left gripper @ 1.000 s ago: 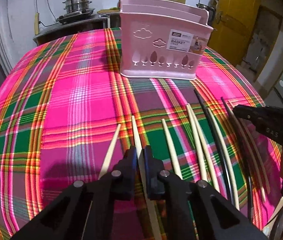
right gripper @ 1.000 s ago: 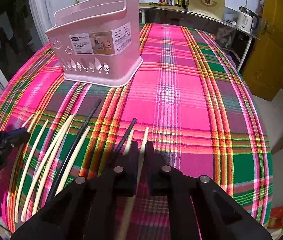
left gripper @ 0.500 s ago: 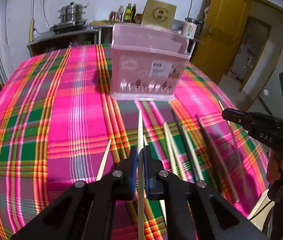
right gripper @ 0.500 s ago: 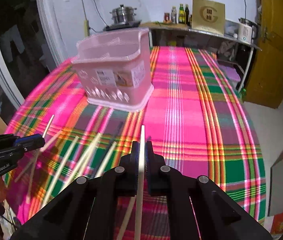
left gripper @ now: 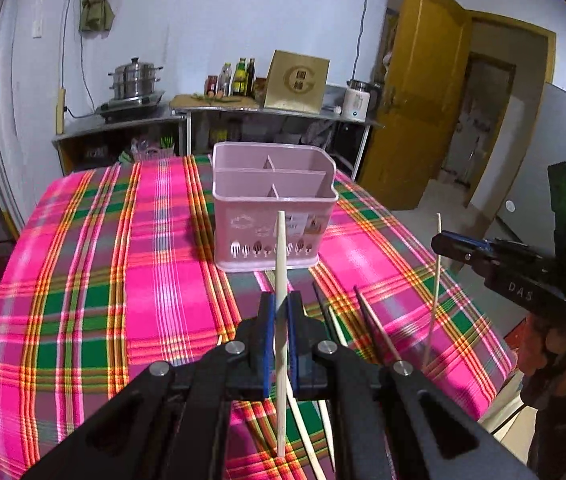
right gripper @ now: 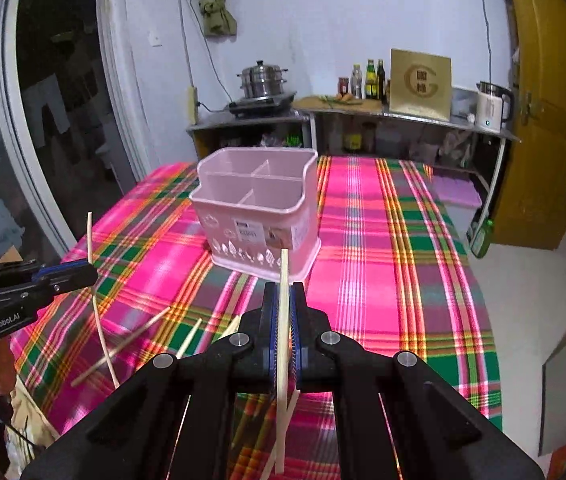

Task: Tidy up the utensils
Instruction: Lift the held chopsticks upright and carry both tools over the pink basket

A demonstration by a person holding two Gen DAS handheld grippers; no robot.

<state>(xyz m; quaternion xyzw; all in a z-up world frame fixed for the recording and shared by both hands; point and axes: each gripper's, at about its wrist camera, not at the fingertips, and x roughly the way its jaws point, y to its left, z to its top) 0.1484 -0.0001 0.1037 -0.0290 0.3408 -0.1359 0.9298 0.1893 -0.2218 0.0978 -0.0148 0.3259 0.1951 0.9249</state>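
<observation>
**Q:** What does the left hand-held gripper [left gripper: 279, 312] carry, and why is it held so?

**A:** Its jaws are closed tight on a pale chopstick [left gripper: 281, 280], gripped partway along the shaft. The stick stands nearly upright, long axis vertical, one end pointing up in front of the pink basket [left gripper: 243, 204] and the other hanging below the jaws. An upright stick, one may judge, can be dropped end-first into a compartment.

**Q:** Where is that basket?

**A:** On the plaid-covered counter [left gripper: 83, 280], ahead of both grippers and well apart from them. Its dividers show several open compartments, none visibly holding anything.

**Q:** What lies between the grippers?

**A:** Loose chopsticks [left gripper: 375, 332], pale and dark, lie flat on the counter below, their long axes running roughly toward the basket.

**Q:** And the right hand-held gripper [right gripper: 283, 316]?

**A:** Likewise clamped on a second pale chopstick [right gripper: 283, 280], also near vertical, its upper end level with the basket's base in the right wrist view. Both sticks are lifted clear of the counter; neither is yet over the basket.
</observation>
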